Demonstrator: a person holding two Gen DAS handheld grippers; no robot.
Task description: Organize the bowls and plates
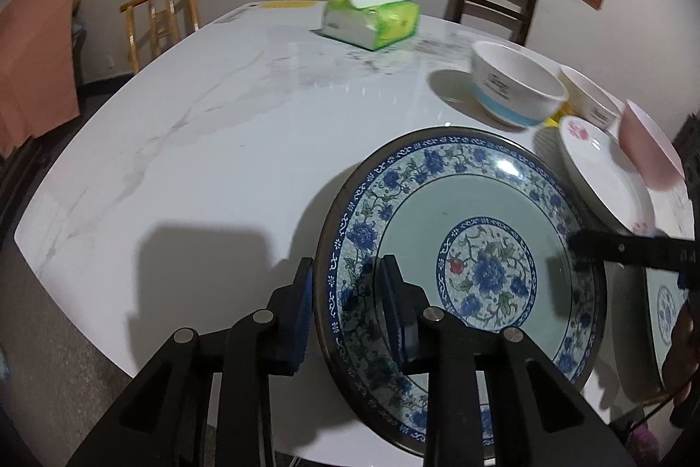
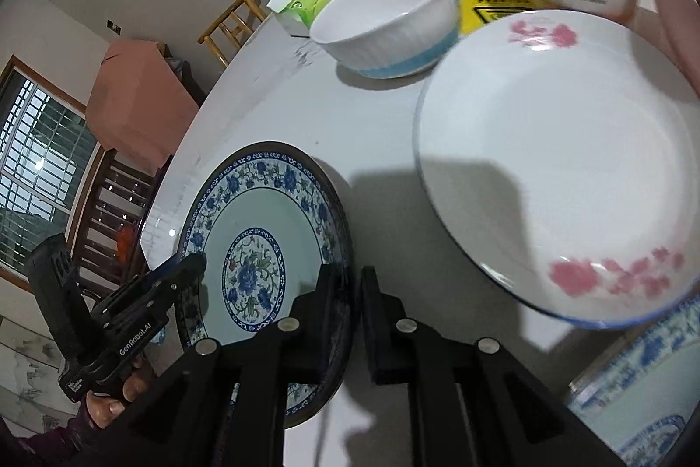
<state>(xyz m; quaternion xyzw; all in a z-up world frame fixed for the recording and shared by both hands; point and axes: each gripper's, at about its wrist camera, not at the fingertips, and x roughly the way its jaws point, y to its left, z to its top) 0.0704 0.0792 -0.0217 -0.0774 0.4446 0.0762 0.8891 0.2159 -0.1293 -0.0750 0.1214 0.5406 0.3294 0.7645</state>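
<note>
We see a dim indoor scene lit from overhead: hard dark shadows fall on the white table [image 1: 197, 143], and small glare spots sit on the blue-patterned plate [image 1: 463, 248]. The pink-flowered plate [image 2: 564, 169] and the bowls [image 2: 389, 16] are smeared with blur. Both fisheye views bend strongly and darken toward their corners.

Black tool [image 1: 350, 309] w/ blue pads [image 1: 391, 305], silver pivot pins.

Left wrist view peers close from the desk [image 1: 183, 143] near edge, facing across. Right wrist view looks leftward, low. Both share the blue-patterned plate [image 1: 472, 213] [image 2: 262, 213].
</note>
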